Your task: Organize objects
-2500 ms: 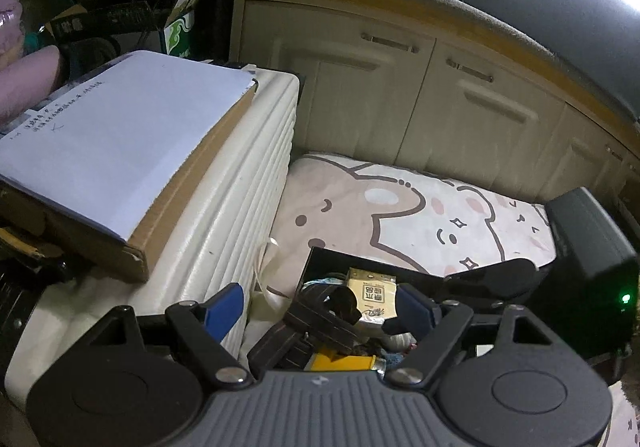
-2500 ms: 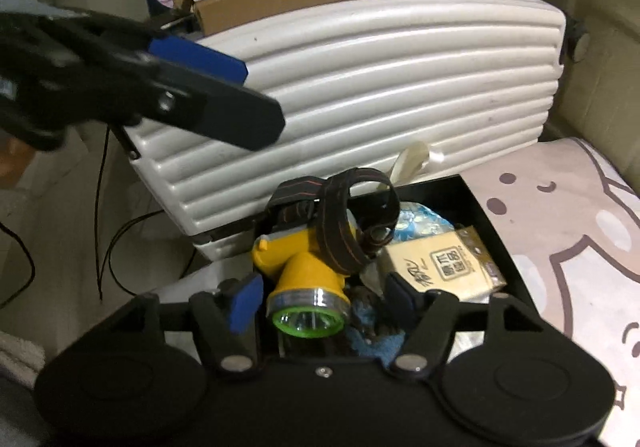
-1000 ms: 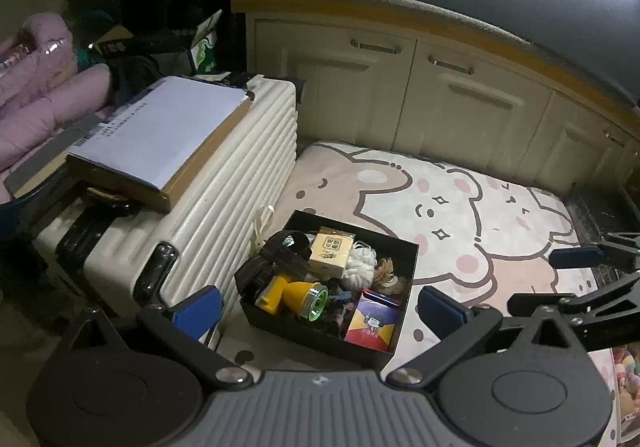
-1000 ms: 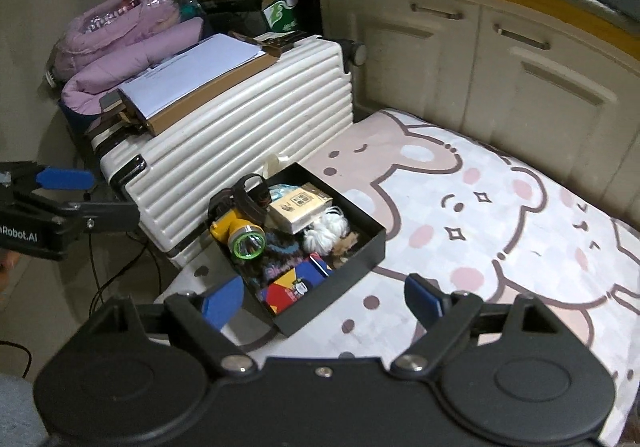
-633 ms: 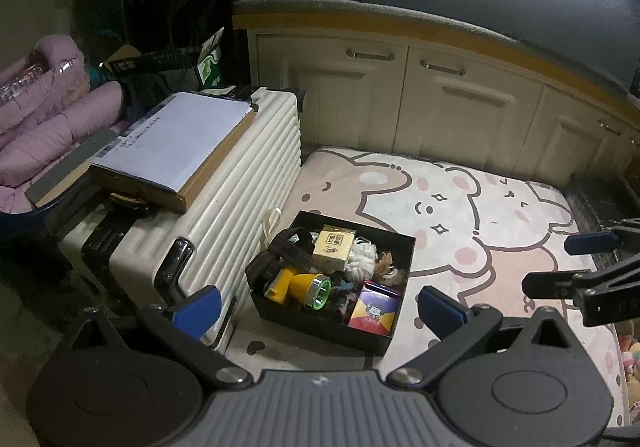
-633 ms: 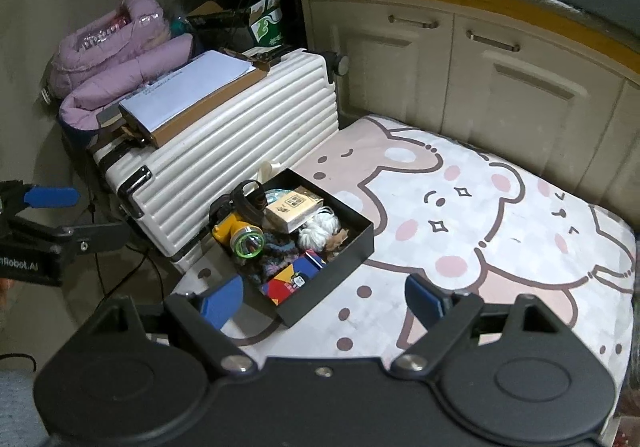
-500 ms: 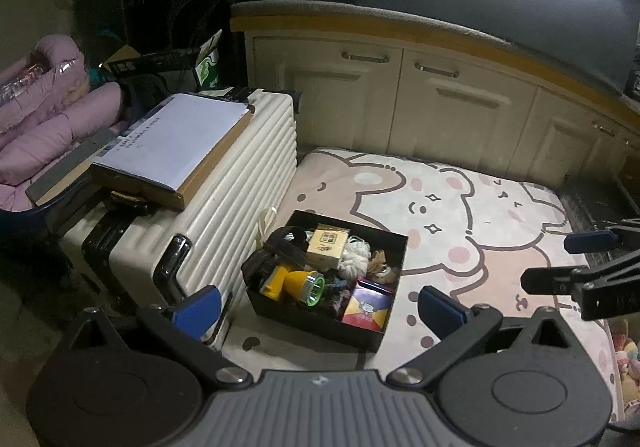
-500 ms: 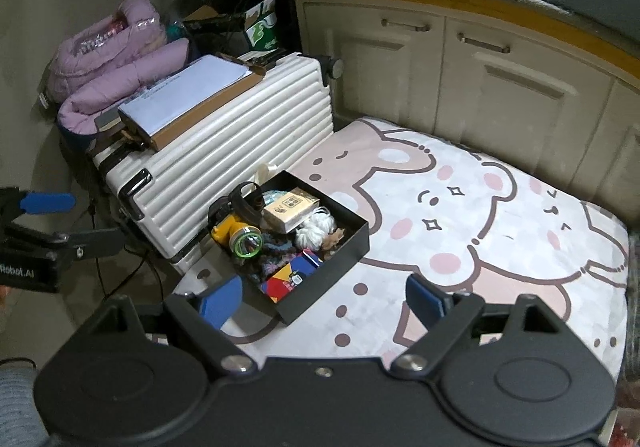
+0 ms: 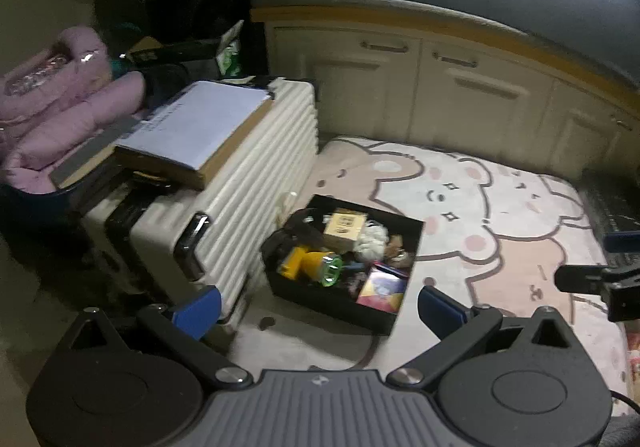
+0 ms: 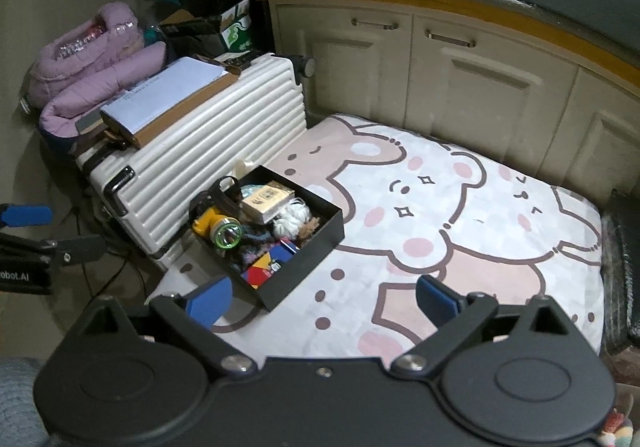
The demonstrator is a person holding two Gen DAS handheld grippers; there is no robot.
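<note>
My mat with cartoon bears lies beside the white suitcase. On the mat's corner, near the suitcase, sits the black box, its long side running along the suitcase. Inside, the yellow headlamp points its lens toward me. My left gripper is spread wide and empty; my right gripper is opening, nothing between its fingers.

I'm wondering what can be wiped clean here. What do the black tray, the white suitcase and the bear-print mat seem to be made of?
Black tray: thin, straight matte walls with sharp corners, probably card or thin plastic; I can't tell which.
White suitcase: hard ribbed shell with a slight sheen, most likely moulded plastic.
Bear-print mat: soft, dull printed surface lying flat on the floor, seemingly fabric or plush.
</note>
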